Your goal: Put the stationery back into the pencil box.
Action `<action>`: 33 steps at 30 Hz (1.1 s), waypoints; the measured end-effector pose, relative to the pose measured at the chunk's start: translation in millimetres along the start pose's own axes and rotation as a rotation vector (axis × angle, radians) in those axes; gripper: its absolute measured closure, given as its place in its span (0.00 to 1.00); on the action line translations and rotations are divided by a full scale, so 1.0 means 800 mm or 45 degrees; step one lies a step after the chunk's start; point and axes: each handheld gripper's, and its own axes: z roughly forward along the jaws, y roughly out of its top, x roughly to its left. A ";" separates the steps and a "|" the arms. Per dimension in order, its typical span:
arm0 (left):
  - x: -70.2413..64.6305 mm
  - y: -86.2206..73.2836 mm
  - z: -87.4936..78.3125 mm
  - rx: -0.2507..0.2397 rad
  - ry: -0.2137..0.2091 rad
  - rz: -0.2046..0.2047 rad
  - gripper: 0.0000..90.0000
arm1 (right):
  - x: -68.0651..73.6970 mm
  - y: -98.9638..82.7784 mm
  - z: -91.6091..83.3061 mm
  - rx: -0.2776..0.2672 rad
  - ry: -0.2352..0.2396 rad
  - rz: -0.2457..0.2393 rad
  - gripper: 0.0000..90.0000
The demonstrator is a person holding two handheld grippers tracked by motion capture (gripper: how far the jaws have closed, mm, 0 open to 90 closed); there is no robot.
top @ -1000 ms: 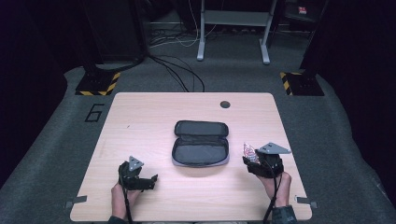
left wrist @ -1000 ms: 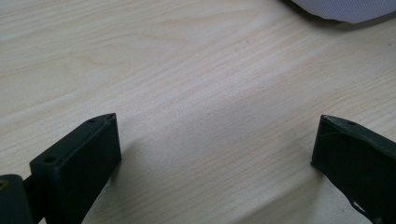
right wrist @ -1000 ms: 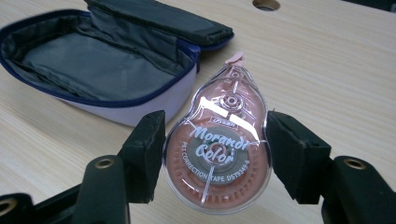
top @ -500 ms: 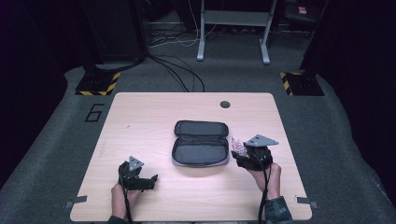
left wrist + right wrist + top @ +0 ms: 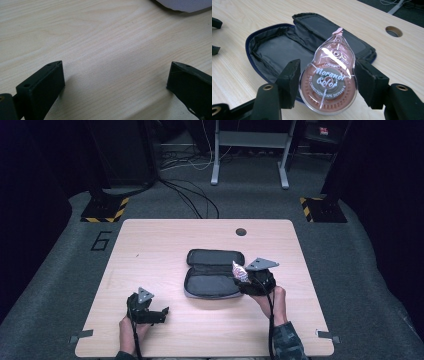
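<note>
Dark grey carpet surrounds a pale wood counter (image 5: 150,250) in the high view, with a white frame's legs (image 5: 216,167) at twelve o'clock and black-and-yellow striped feet (image 5: 104,210) off the far corners at ten and two. A round cable hole (image 5: 241,231) sits near the counter's far edge, toward one o'clock from its middle. At the centre lies an open pouch (image 5: 212,275), its two halves spread flat, dark lining up. At four o'clock from the pouch, the right tongs (image 5: 242,279) grip a tape roller (image 5: 239,272), held just over the pouch's right edge; the hand (image 5: 272,300) comes in from six o'clock. The left tongs (image 5: 162,312) rest at seven o'clock on the counter, well apart from the pouch, spread open with nothing between them.

Seen from the left gripper view, bare wood grain runs across, and the two black jaws stand wide apart at seven and four o'clock, holding nothing. A sliver of the pouch's pale grey outside (image 5: 185,4) shows at one o'clock.

Seen from the right gripper view, the roller (image 5: 329,82) stands upright between the pads (image 5: 290,80), which press on its two sides. It is a clear teardrop shell over a pink wheel, its pink tip at twelve o'clock, printed "Morandi Color". Behind it the pouch (image 5: 274,50) lies open, blue-trimmed, grey inside. The cable hole (image 5: 393,31) is at two o'clock, and the tips of the left tongs (image 5: 215,37) show at nine o'clock.
</note>
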 end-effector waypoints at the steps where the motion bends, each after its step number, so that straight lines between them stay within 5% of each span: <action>1: 0.000 0.000 0.000 0.001 -0.002 0.000 0.01 | 0.000 0.001 0.003 -0.005 0.008 -0.012 0.44; 33: -0.001 0.000 0.000 -0.008 -0.002 -0.010 0.02 | 0.025 0.006 0.099 0.142 0.137 -0.031 0.44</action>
